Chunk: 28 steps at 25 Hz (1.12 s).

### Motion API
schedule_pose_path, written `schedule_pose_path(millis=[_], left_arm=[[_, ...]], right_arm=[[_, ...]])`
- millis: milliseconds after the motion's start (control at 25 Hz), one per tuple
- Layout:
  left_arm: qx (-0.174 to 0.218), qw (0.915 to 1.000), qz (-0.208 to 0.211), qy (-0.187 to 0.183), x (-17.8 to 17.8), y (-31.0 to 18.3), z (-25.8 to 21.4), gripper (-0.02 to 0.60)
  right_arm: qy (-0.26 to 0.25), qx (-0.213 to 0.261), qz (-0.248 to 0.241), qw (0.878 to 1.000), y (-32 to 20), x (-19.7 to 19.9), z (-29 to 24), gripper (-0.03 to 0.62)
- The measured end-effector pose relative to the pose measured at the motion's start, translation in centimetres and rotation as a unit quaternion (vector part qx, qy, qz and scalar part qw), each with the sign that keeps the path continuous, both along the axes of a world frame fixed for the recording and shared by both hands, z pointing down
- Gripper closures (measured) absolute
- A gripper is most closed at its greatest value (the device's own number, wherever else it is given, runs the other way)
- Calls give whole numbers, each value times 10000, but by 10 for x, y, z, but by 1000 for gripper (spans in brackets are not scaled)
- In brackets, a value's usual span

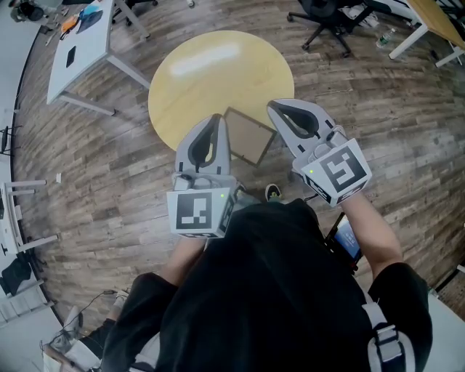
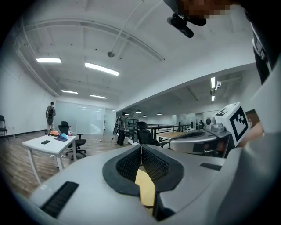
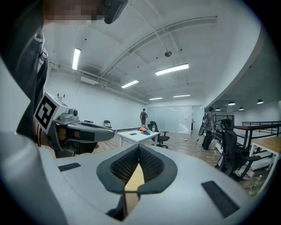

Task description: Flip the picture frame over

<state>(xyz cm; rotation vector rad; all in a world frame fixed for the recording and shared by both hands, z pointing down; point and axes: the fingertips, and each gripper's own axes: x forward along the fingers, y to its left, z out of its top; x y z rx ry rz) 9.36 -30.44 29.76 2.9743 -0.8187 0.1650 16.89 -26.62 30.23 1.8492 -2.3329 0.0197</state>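
Both grippers were held side by side over the near edge of the round table [image 1: 218,73]. The picture frame [image 1: 247,136] was found lying flat on the yellow tabletop, close to that near edge and turned corner-on toward the person. In the head view it was seen between the two sets of jaws.

The left gripper [image 2: 141,147] was observed clenched: its ribbed pads were brought together at the tips, and nothing was gripped between them (only a strip of yellow tabletop was visible through the gap behind the tips). The right gripper [image 3: 139,147] was observed in the same condition, with its pads pressed together and no object grasped.

In the head view the left jaws overlapped the frame's left corner. Contact with the frame could not be established from any view.

A white desk [image 1: 80,43] and an office chair [image 1: 327,18] were located well apart from the table on the wooden floor [image 1: 109,167].
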Motion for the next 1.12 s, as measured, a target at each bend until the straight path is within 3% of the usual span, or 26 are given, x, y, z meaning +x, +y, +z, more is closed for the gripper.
schedule_pose_path(millis=[280, 680, 1120], left_arm=[[-152, 9998, -15, -150, 3, 0, 3, 554], [60, 9998, 178, -46, 11, -1, 4, 554], [-96, 9999, 37, -113, 10, -5, 7, 554]], right_arm=[[20, -51, 82, 10000, -2, 5, 2, 576], [68, -81, -33, 9999, -8, 5, 6, 576], [99, -161, -72, 9998, -12, 5, 12, 576]])
